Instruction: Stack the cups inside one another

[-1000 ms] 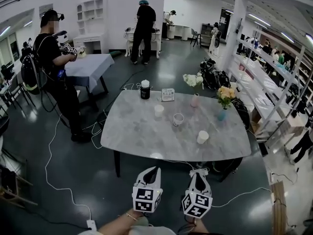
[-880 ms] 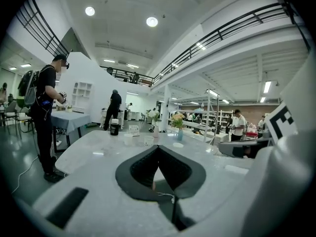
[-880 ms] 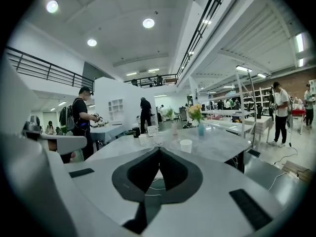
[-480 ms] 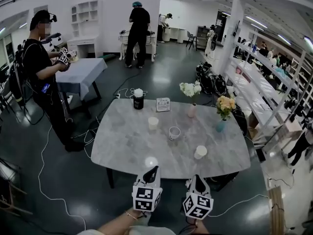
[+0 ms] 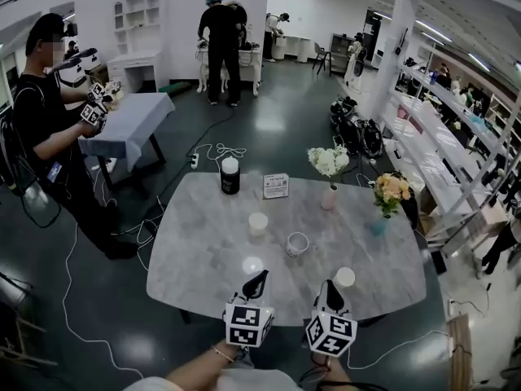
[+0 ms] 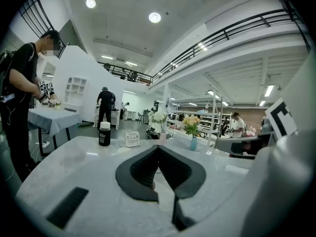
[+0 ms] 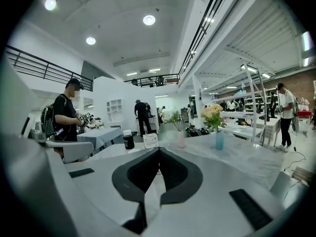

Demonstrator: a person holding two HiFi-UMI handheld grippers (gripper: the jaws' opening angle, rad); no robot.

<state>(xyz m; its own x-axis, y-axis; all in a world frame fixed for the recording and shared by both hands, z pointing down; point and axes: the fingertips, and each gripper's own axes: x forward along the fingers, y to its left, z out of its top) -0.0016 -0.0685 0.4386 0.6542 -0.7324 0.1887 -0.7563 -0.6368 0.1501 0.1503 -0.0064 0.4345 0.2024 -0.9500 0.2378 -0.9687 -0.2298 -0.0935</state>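
Note:
Three cups stand apart on the grey marble table: a pale cup toward the middle, a patterned cup to its right, and a white cup near the front edge. My left gripper hangs over the table's near edge, in front of the pale cup, its jaws meeting with nothing between them. My right gripper is beside it, just left of the white cup, also shut and empty. In both gripper views the joined jaws, left and right, hide the cups.
At the table's far side stand a black jar with a white lid, a small sign card, a pink vase of white flowers and a blue vase of yellow flowers. A person stands at left; cables cross the floor.
Both grippers have advanced from over the floor to the table's near edge. The table and cups now sit closer and lower in the head view. Jaws stayed shut.

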